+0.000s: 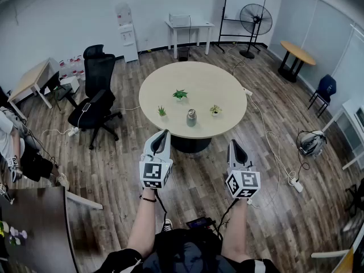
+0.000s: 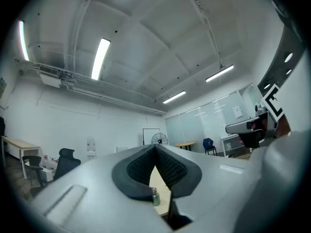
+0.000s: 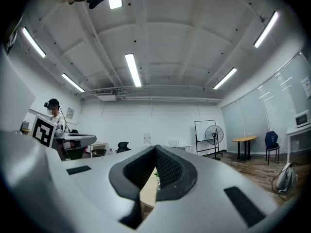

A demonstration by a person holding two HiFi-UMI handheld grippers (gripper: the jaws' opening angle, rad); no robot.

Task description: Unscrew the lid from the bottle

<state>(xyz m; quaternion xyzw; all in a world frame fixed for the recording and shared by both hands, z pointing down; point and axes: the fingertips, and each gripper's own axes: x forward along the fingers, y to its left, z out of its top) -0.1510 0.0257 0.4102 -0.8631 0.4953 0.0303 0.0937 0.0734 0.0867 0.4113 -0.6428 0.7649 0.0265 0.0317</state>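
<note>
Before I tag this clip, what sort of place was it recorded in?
Most likely an office or meeting room: a round pale wooden table stands mid-floor, with a black swivel office chair near it. A white water dispenser and a whiteboard on a stand stand by the far wall.

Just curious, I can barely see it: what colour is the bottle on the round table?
Silvery grey bottle, clearest in the head view.

The bottle (image 1: 191,118) is small and squat with a dull grey-green, metallic-looking body, and it stands upright on the round, pale tabletop (image 1: 222,78). Its silvery lid (image 1: 191,112) sits on top. The bottle stands at about six o'clock from the tabletop's centre, near the edge.
</note>
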